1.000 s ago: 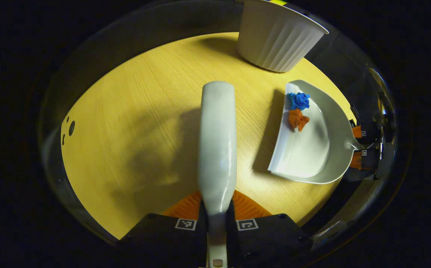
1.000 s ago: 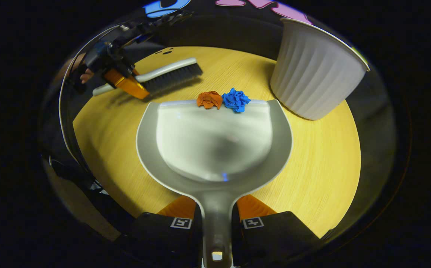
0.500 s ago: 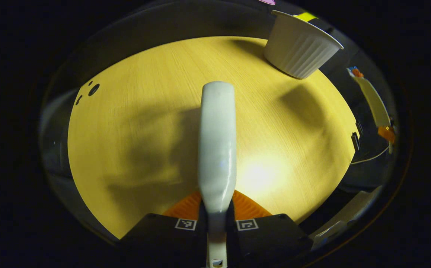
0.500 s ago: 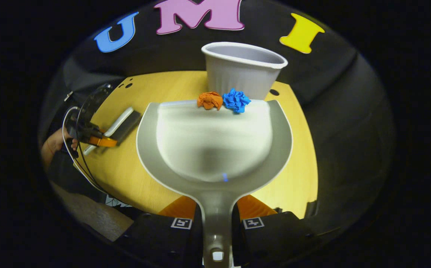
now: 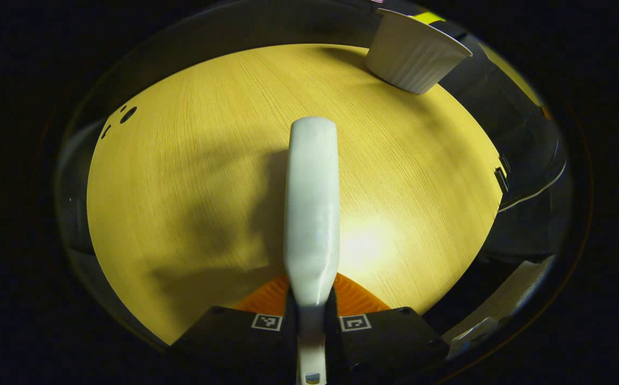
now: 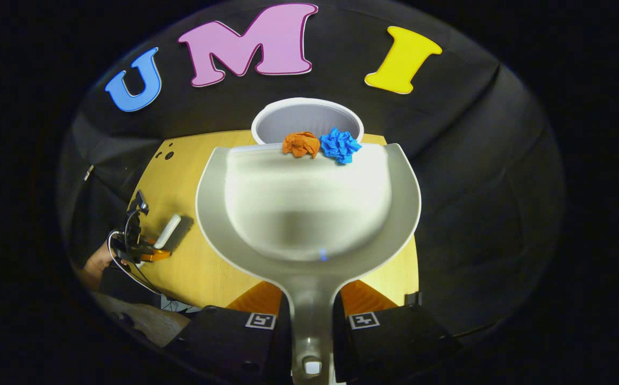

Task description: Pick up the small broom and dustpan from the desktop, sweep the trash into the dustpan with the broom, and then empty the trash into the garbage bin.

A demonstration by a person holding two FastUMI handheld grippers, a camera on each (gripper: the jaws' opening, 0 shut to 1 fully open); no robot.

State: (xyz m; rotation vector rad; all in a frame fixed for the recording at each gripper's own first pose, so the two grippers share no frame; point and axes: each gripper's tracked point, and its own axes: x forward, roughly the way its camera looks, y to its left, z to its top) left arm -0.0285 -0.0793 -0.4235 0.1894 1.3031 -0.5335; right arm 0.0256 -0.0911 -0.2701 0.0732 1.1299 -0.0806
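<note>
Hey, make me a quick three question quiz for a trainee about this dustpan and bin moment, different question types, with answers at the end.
1. True or false: the dustpan rests flat on the table.
2. Multiple choice: the orange wad and blue wad lie A) in the bin, B) at the dustpan's front lip, C) on the table.
3. Fill in: the left gripper holds the ____.

Key: 1 false, it is held up in the right gripper with its lip at the bin's mouth. 2 B. 3 broom.
</note>
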